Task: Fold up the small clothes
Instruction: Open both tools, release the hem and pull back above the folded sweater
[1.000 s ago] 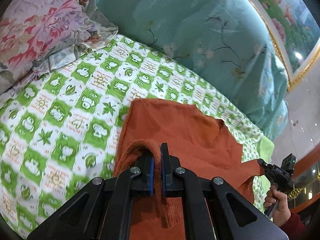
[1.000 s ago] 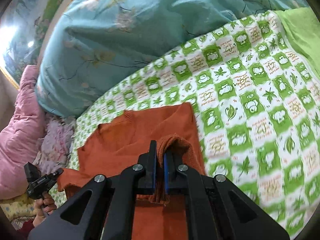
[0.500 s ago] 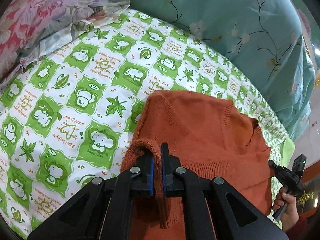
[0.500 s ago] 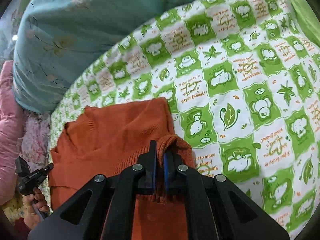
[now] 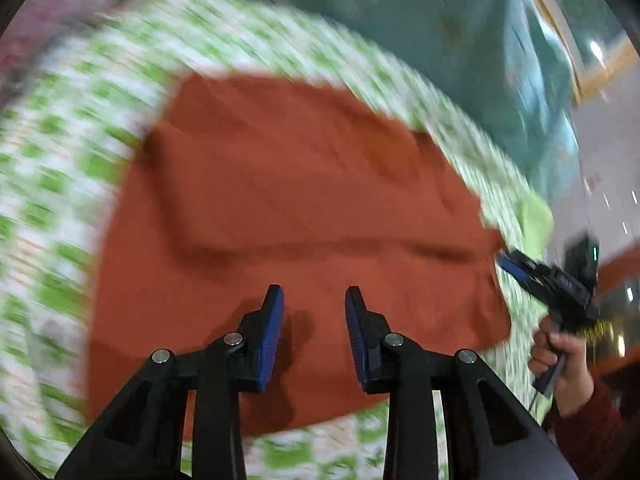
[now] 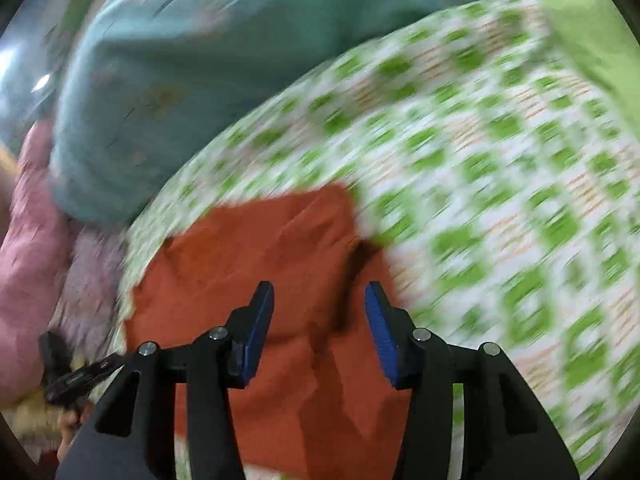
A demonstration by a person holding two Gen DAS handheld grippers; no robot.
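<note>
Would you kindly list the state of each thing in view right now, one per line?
Left gripper: open, fingers just parted, nothing between them, above the sweater.
Right gripper: open, fingers just parted, nothing between them, above the sweater.
Sweater: released, lying folded over on the sheet; pictures blurred.
Sheet: spread under the sweater.
Quilt: bunched up beyond the sheet.

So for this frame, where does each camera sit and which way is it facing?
Left wrist: on the left gripper, angled down over the orange sweater on the green-checked sheet; its jaws stand open, the right gripper and hand at the right edge.
Right wrist: on the right gripper, angled down at the sweater's edge; jaws open, the left gripper lower left.
Shared: sweater, sheet, teal quilt.
</note>
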